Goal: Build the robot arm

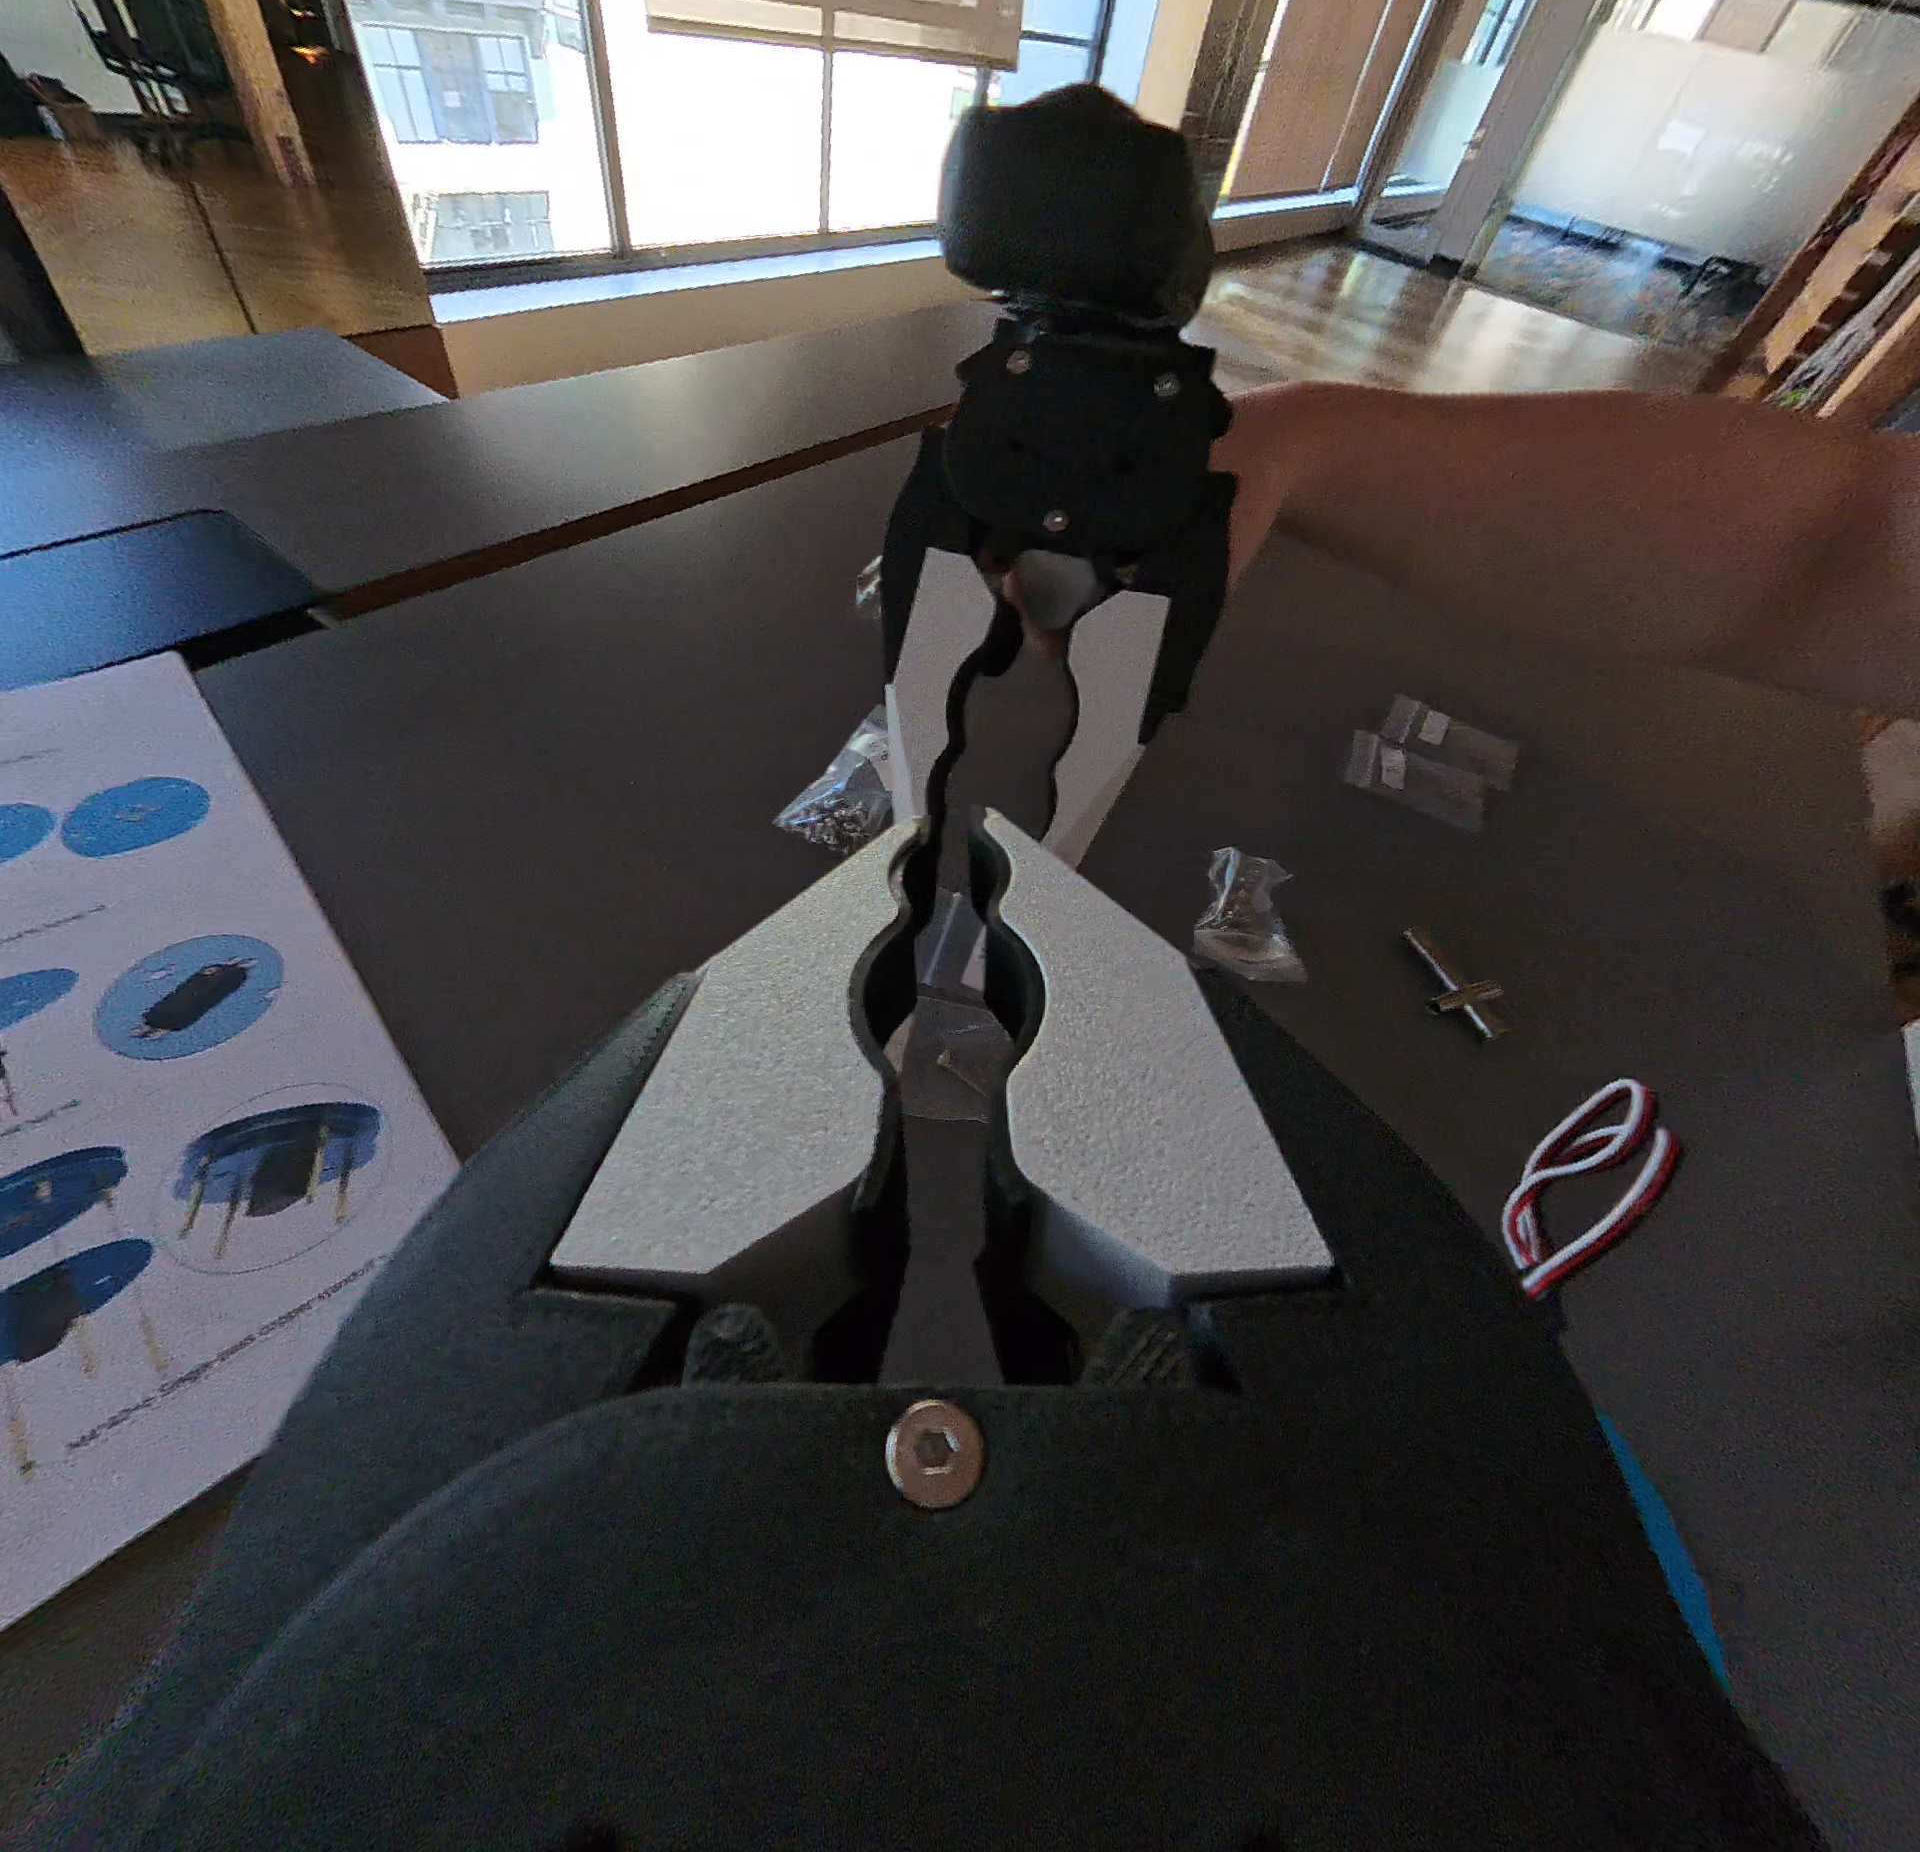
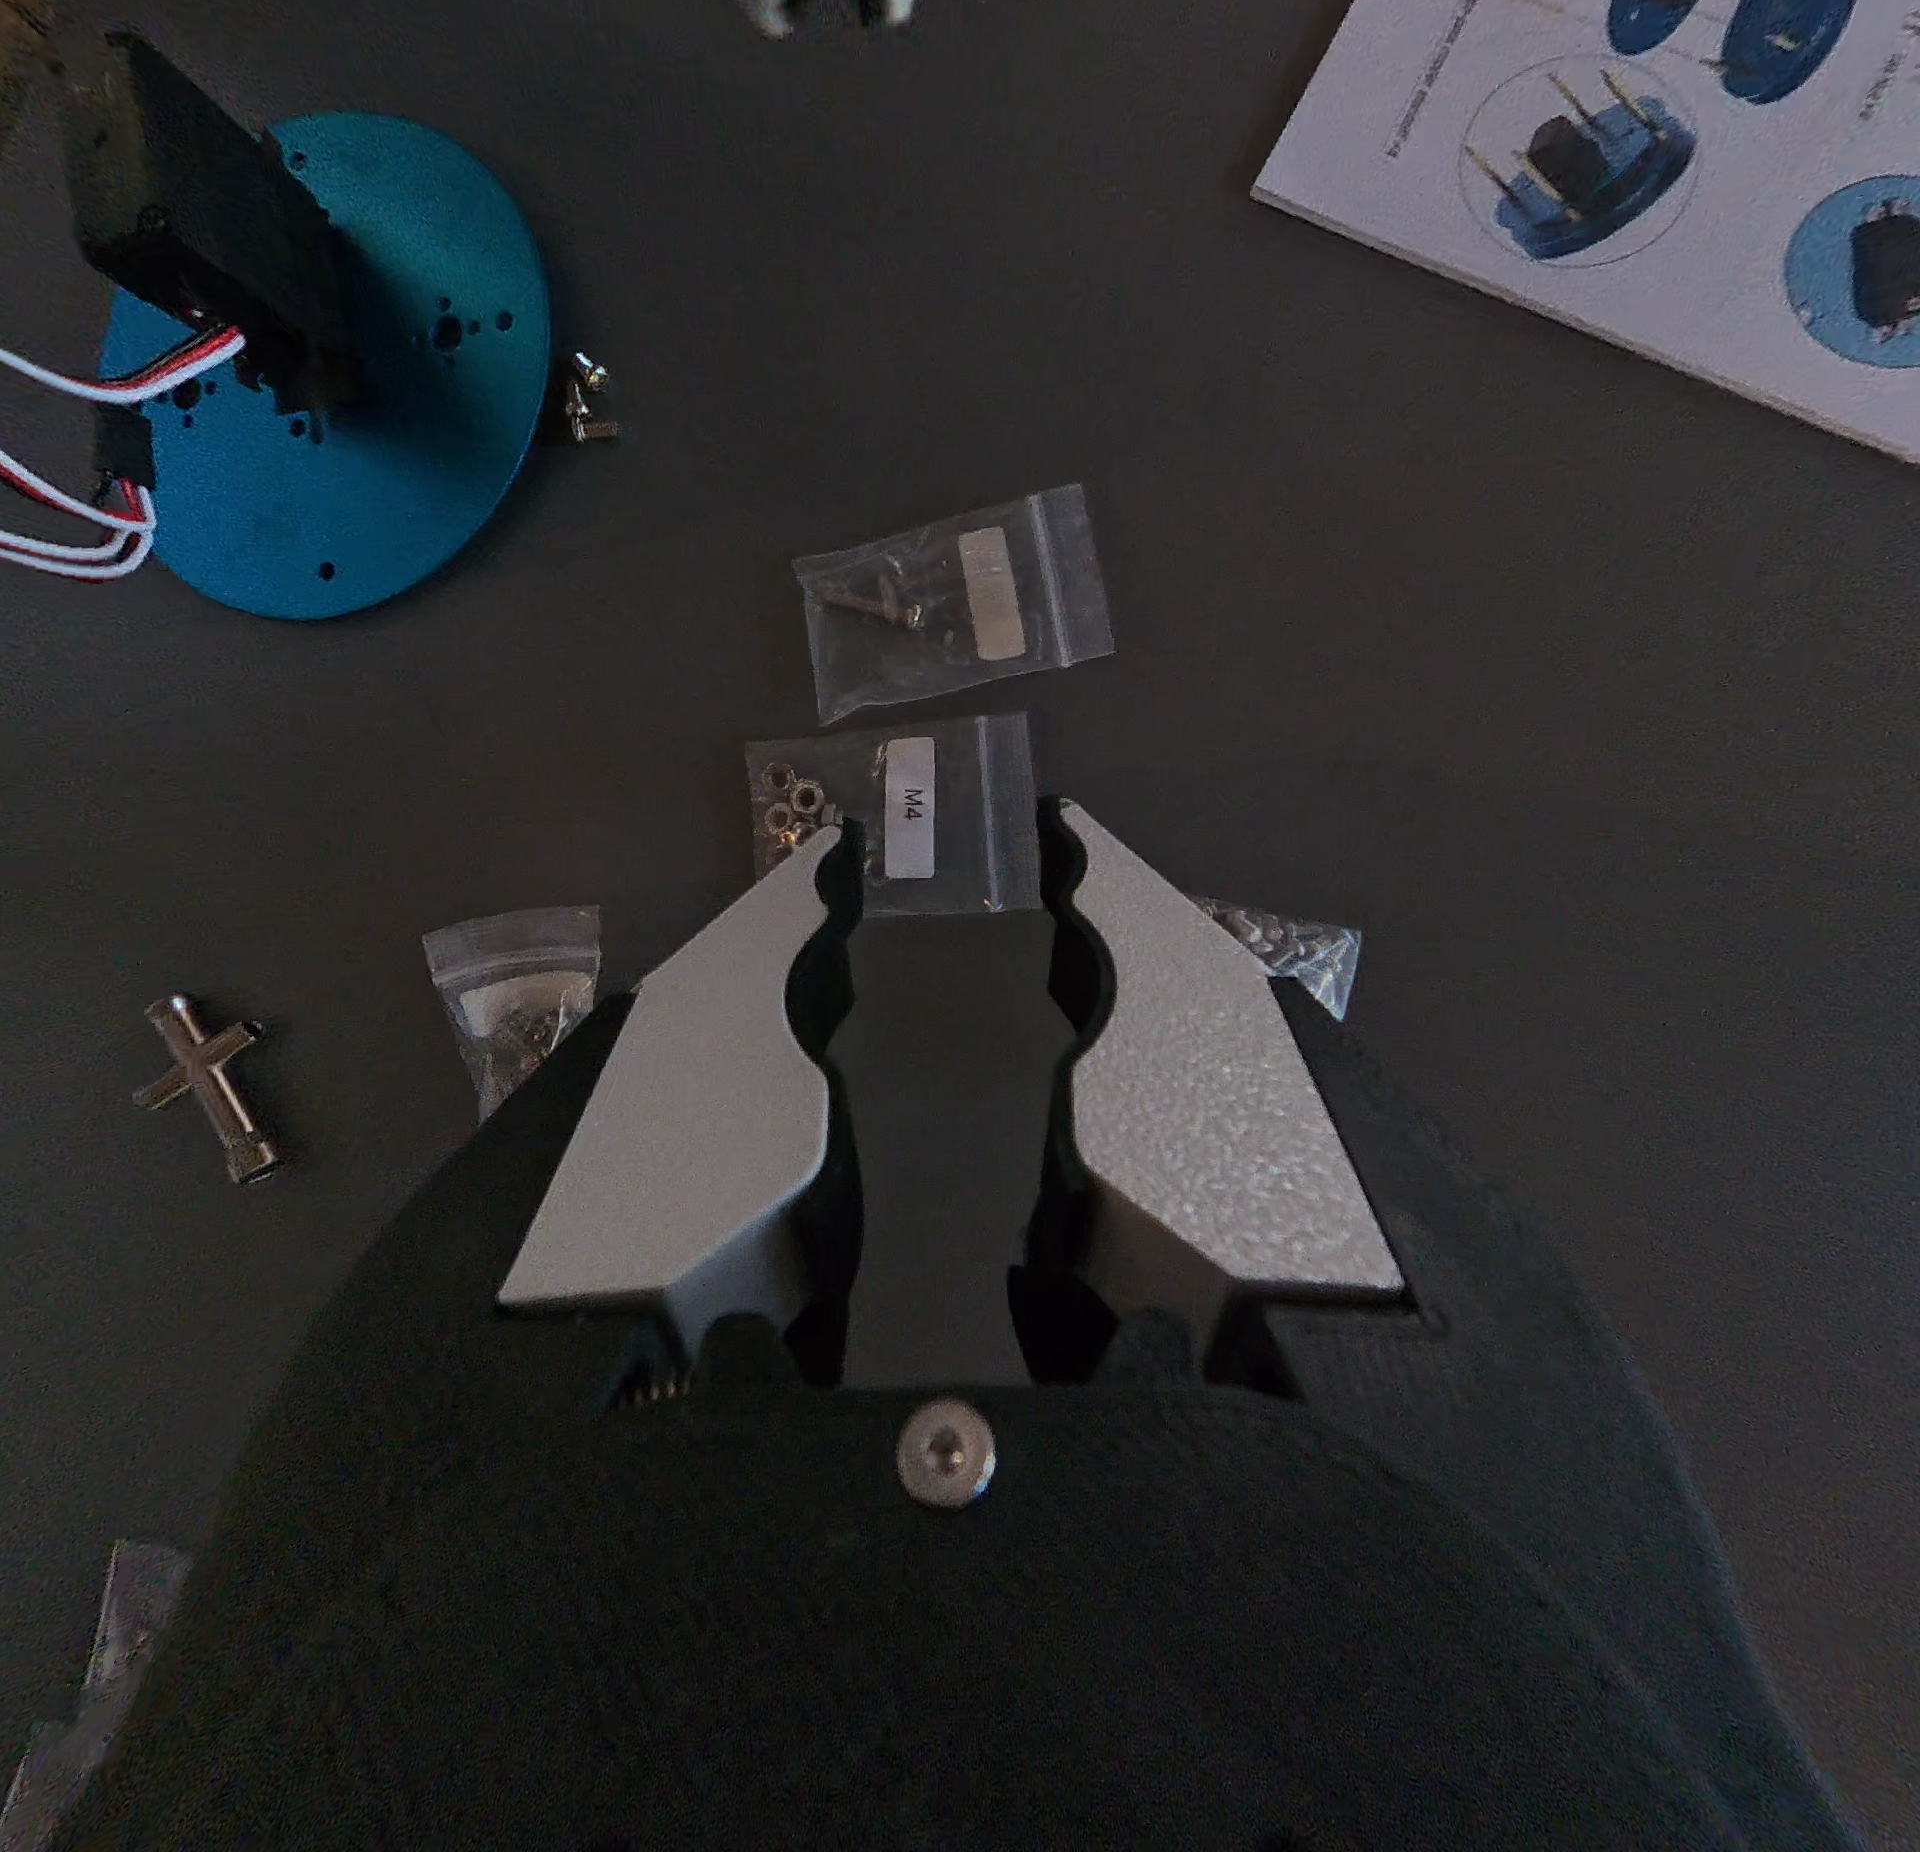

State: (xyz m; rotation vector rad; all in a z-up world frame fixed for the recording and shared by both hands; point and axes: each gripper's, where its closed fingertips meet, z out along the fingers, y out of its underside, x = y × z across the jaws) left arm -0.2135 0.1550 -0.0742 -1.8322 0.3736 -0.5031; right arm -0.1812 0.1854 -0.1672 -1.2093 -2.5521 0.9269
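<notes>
Right now the left gripper (image 1: 948, 841) is up over the dark table (image 1: 520, 815) with its fingers nearly together, only a thin gap at the tips. A clear bag with a screw (image 1: 956, 1049) shows in the gap further back; cannot tell if it is pinched or just lying below. The right gripper (image 2: 951, 826) is spread open, pointing down, tips on either side of a clear bag of nuts (image 2: 831, 815) with a white label; contact with the bag cannot be told. Just beyond that is a bag of screws (image 2: 951, 602), and two more small bags (image 2: 509, 981) peek out beside the right gripper's fingers. A cross-shaped metal tool (image 2: 203, 1080) lies off to the side, well apart from the bags. Further out is a blue round plate (image 2: 395, 472) with a black block (image 2: 208, 213) standing on it, red and white wires (image 2: 62, 545) running off the block, and loose screws (image 2: 587, 400) at the plate's edge. A printed sheet (image 2: 1455, 244) with blue pictures lies at the table corner. A bare forearm (image 1: 1558, 524) reaches in behind the right gripper.
</notes>
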